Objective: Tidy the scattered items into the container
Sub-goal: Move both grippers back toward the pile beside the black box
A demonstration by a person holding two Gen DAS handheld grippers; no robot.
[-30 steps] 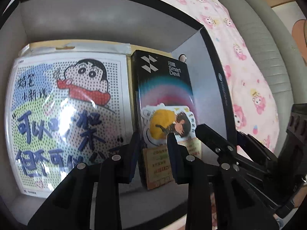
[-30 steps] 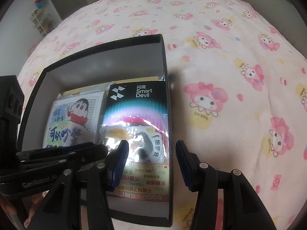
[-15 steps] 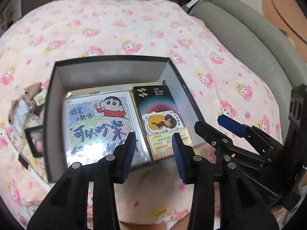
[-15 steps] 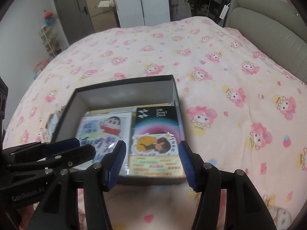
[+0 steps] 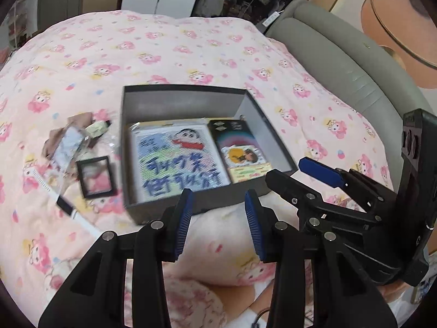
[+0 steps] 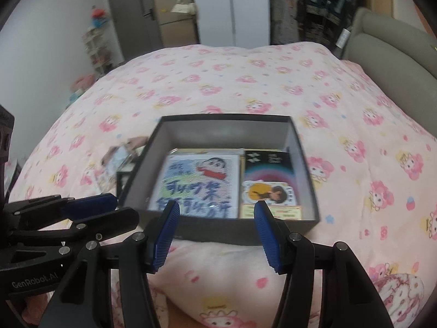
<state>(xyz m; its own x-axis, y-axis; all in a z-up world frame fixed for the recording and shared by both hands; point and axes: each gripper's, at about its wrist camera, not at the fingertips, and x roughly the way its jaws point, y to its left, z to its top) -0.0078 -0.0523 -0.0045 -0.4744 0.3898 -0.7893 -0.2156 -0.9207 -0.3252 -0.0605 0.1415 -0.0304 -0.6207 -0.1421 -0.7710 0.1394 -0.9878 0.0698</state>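
A black open box (image 5: 188, 101) (image 6: 303, 153) sits on the pink bedspread. Inside lie a cartoon dot-art sheet (image 5: 177, 161) (image 6: 199, 183) and a black Smart Devil pack with a sticker card on it (image 5: 237, 150) (image 6: 269, 183). Left of the box lie scattered items: a black framed picture (image 5: 95, 176), crumpled wrappers and a small tube (image 5: 72, 139), and a white strap (image 5: 68, 207). My left gripper (image 5: 217, 218) is open and empty, in front of the box. My right gripper (image 6: 215, 232) is open and empty, also in front of the box.
The bed has a pink cartoon-print cover (image 5: 177, 49) (image 6: 245, 82). A grey padded headboard (image 5: 341, 60) (image 6: 396, 54) runs along the right. A door and cupboards (image 6: 153, 13) stand beyond the bed.
Both grippers have pulled back and up from inside the box, so the whole box and the items left of it now show. The sticker card stays in the box.
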